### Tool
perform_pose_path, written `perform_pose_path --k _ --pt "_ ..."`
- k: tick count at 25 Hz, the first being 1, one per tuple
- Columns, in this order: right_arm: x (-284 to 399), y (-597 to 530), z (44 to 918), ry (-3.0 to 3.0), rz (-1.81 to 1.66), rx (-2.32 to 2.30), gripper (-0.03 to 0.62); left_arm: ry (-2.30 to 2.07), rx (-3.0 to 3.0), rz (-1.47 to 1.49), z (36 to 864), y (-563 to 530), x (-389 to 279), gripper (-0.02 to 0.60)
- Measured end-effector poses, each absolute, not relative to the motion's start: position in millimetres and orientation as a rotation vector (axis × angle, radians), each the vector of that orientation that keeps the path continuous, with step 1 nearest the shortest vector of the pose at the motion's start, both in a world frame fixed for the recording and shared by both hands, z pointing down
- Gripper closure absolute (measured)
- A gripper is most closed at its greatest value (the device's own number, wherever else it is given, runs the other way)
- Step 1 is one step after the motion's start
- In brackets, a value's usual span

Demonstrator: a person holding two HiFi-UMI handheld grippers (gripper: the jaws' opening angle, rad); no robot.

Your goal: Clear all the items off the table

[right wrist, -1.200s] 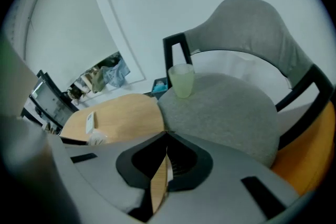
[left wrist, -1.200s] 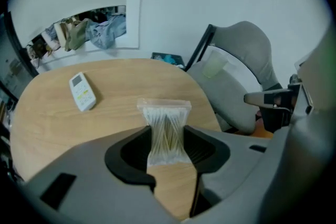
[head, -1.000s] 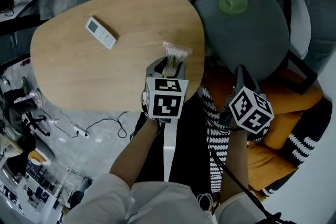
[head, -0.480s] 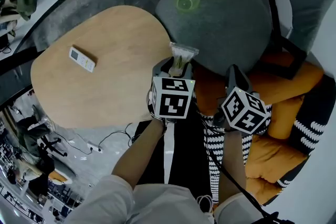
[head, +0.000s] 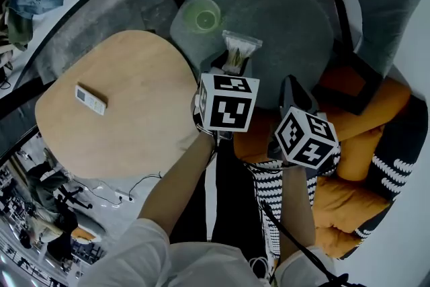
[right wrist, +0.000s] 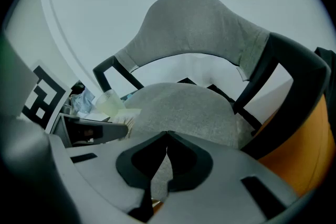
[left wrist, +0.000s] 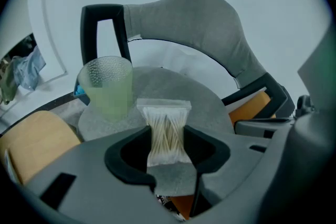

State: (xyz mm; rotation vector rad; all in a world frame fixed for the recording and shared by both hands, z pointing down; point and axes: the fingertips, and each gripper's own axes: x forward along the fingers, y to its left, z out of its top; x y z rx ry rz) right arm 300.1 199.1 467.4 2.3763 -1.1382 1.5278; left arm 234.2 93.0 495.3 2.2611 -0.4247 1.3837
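Pinching a clear bag of cotton swabs (left wrist: 167, 128) by its lower half, the left gripper (left wrist: 167, 149) had its jaws partly open, pads pressed on both sides of the bag. It held the bag above the near left part of the grey chair seat (head: 282, 17). A pale green cup (head: 203, 15) stood upright on that seat, just to the far left of the bag. On the left, the wooden table (head: 134, 131) bore only a white remote (head: 90, 99), well apart from both tools. The right gripper (right wrist: 166, 150) was to the right of the left one. Its jaws met at the tips with nothing between them, and it pointed toward the same seat.
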Motion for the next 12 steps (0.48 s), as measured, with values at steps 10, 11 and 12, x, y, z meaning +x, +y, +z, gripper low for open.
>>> perform_pose_path --k 10,11,12 --pt "324 206 483 -1.118 1.556 2.375 0.569 -0.433 2.253 1.415 526 82 273 0.385" --pt "324 207 485 -1.116 1.565 2.373 0.569 -0.429 2.248 1.416 528 82 274 0.383" --pt "324 208 487 -1.116 1.571 2.37 0.569 -0.424 2.242 1.419 530 84 274 0.379"
